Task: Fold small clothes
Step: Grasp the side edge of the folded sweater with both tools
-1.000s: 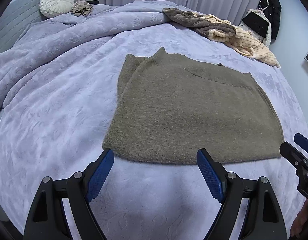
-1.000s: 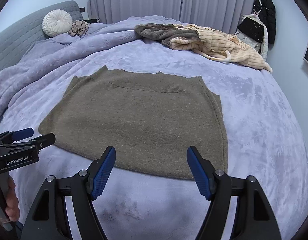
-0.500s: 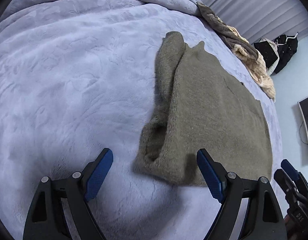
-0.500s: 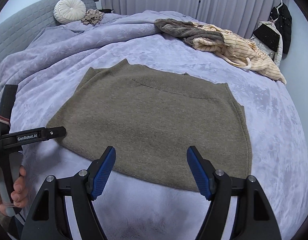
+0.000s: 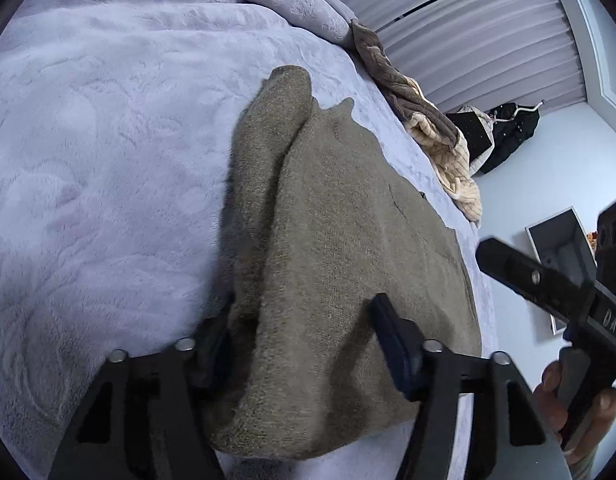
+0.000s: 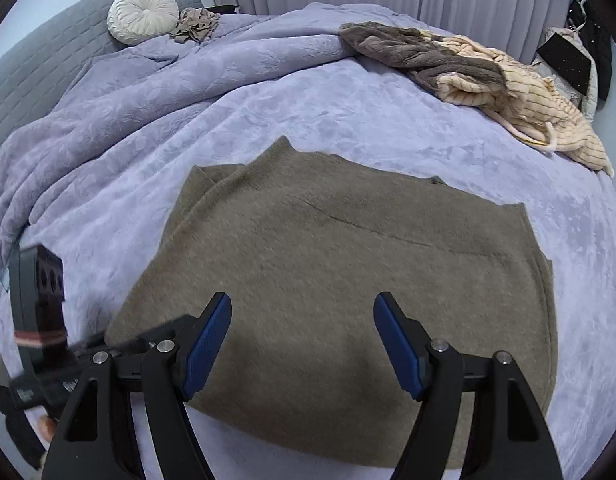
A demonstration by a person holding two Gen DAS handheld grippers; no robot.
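Observation:
An olive-brown knit garment [image 6: 347, 272] lies flat on the lilac bed cover [image 6: 347, 120], its left side folded over. In the left wrist view the garment [image 5: 347, 260] fills the middle. My left gripper [image 5: 304, 344] is open, its jaws straddling the garment's near left corner; the left finger is partly hidden by the fabric. My right gripper [image 6: 304, 344] is open and empty just above the garment's near hem. The left gripper also shows in the right wrist view [image 6: 120, 344] at that corner, and the right gripper body shows in the left wrist view [image 5: 547, 284].
A pile of grey and cream striped clothes [image 6: 487, 80] lies at the bed's far right. A round white cushion [image 6: 144, 14] and a crumpled beige item [image 6: 196, 24] sit by the grey headboard. Curtains and hanging dark clothes [image 5: 511, 132] stand beyond the bed.
My left gripper has swung to the garment's left corner and moved in until its jaws straddle the fabric. My right gripper has moved forward over the near hem.

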